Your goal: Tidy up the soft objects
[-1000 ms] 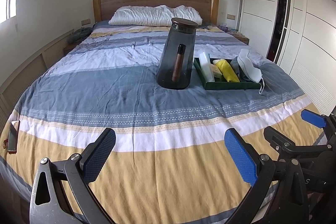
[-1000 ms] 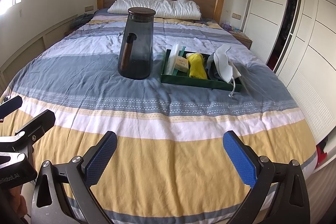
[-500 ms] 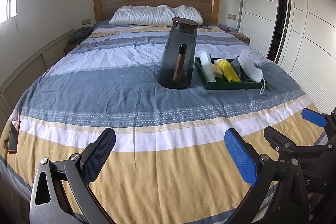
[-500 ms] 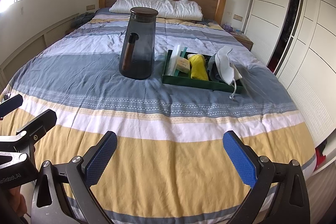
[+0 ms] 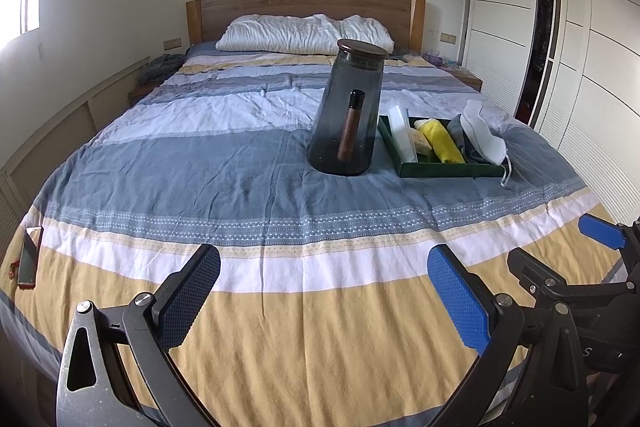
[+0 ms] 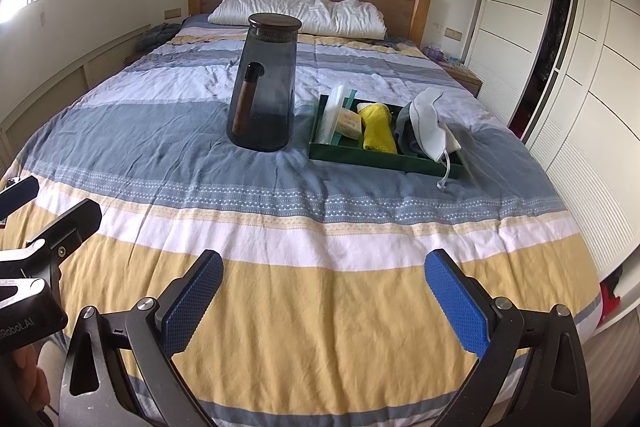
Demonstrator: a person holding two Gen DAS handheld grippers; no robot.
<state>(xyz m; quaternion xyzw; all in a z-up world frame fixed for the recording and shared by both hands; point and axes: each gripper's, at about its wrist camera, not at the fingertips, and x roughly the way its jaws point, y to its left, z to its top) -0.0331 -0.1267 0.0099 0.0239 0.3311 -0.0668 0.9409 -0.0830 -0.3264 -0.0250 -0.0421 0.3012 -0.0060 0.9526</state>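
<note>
Smoky grey glass, the jar (image 5: pixel 349 115) stands mid-bed, left of your green tray (image 6: pixel 320 135) holding the yellow cloth (image 6: pixel 377 129) and white mask (image 6: pixel 430 127). Your left gripper (image 5: pixel 324 289) and right gripper (image 6: pixel 324 291) both hover spread wide, empty.

the grey cloth (image 6: pixel 405 131) in the green tray (image 6: pixel 372 157) is mostly hidden behind the white mask (image 6: pixel 430 129). bedside bits (image 5: pixel 436 59) too small to id. right gripper (image 5: pixel 560 251) cut off by left view's edge; phone (image 5: pixel 29 257) sits blurred at the frame edge.
</note>
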